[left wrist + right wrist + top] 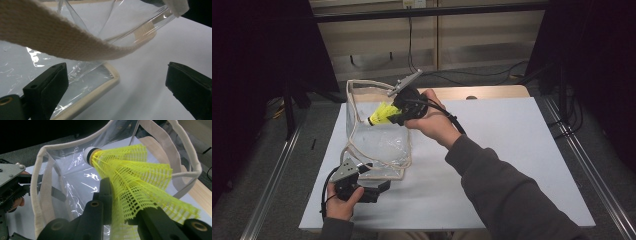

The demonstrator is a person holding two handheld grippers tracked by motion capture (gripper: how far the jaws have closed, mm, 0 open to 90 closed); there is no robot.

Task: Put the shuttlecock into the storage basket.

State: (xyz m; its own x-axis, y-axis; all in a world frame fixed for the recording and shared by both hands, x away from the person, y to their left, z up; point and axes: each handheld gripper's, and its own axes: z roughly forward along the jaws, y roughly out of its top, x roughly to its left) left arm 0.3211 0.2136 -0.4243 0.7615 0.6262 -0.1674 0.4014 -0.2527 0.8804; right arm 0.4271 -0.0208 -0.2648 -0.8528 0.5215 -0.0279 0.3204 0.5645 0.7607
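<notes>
A clear plastic tote bag [379,147] with cream webbing trim stands on the white table [512,150], mouth upward. My right gripper [395,116] hovers at the bag's upper rim, shut on the mesh skirt of a yellow shuttlecock [381,115]. In the right gripper view the shuttlecock [135,177] points its white cork head into the bag [72,180], with the gripper [120,200] clamped on its skirt. My left gripper [374,178] sits low at the bag's near corner, open. In the left gripper view its jaws [116,75] stand wide apart, the bag's trimmed corner [100,87] lies between them, and a strap [50,37] crosses above.
A wooden board [492,92] lies along the table's far edge. Bare white tabletop [150,75] stretches to the right of the bag. Metal rails [277,170] run along both sides of the table, and cables lie on the floor behind.
</notes>
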